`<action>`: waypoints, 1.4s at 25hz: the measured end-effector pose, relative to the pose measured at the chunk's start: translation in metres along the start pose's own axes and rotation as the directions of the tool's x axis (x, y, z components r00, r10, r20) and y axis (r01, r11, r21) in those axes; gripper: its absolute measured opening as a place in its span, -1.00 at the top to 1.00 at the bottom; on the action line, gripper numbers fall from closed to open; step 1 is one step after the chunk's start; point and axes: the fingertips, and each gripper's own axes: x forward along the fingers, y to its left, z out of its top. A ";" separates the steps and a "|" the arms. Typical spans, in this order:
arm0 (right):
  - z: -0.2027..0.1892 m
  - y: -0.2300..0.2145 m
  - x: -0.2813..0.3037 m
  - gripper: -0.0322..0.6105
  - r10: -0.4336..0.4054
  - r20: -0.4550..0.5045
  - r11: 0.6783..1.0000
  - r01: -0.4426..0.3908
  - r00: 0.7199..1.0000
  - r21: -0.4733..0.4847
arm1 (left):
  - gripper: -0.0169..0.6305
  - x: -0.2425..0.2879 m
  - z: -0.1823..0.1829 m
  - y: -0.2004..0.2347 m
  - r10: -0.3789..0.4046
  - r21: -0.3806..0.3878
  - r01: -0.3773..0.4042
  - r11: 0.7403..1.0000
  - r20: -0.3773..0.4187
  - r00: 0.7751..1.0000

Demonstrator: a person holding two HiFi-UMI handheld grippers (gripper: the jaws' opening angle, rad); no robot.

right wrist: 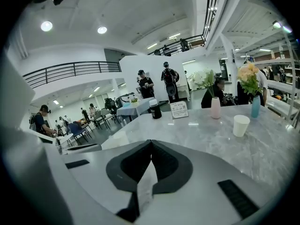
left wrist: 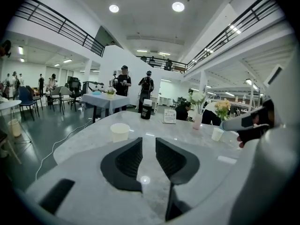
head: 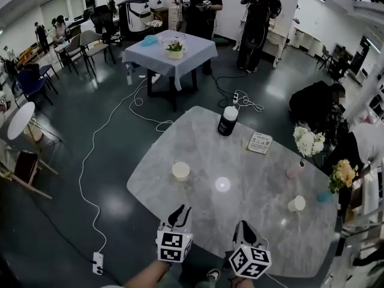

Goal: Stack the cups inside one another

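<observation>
Two pale cups stand upright and well apart on the table (head: pixel 198 143): left cup (head: pixel 180 171) twd the near-left edge, right cup (head: pixel 296 203) twd the near-right, just in front of the vases. Neither is touched; nothing nested yet. Left tool (head: pixel 178 216) sits at the near edge w/ jaws a narrow gap apart and nothing between them; right tool (head: pixel 245 227) beside it has jaws fully together, also empty. Assessment: task at approach stage, no cup picked up. Next move prob. needs one tool opened wider than a cup wall or rim, a grip on one cup, a carry across to the other, then a straight lowering so it seats inside w/o tipping the light receiving cup. Table is grey marble-look, glossy, rounded outline. Also on it: black bottle (head: pixel 227 120) w/ white cap, card (head: pixel 260 142), pink vase (head: pixel 295 170) w/ white flowers, blue vase (head: pixel 324 196) w/ yellow-orange ones. Room: dark shiny floor (head: pixel 90 119), white cable (head: pixel 96 155) trailing, cloth-covered table (head: pixel 170 51) beyond, chairs (head: pixel 90 44), several people (head: pixel 201 5) standing.
</observation>
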 end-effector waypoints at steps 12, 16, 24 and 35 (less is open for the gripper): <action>-0.015 0.027 0.050 0.88 -0.043 -0.057 0.999 0.042 0.997 -0.016 | 0.47 0.051 -0.005 0.075 0.002 0.018 -0.002 1.000 -0.024 1.000; -0.019 0.028 0.065 0.88 -0.065 -0.069 0.998 0.064 0.995 -0.011 | 0.39 0.070 -0.009 0.089 -0.002 0.028 0.003 1.000 -0.037 0.999; -0.026 0.032 0.094 0.88 -0.081 -0.087 0.997 0.082 0.993 0.005 | 0.27 0.098 -0.019 0.106 -0.013 0.049 0.017 0.999 -0.066 0.998; -0.037 0.034 0.113 0.88 -0.090 -0.110 0.996 0.093 0.990 0.016 | 0.04 0.126 -0.035 0.111 -0.050 0.103 0.060 0.993 -0.103 0.993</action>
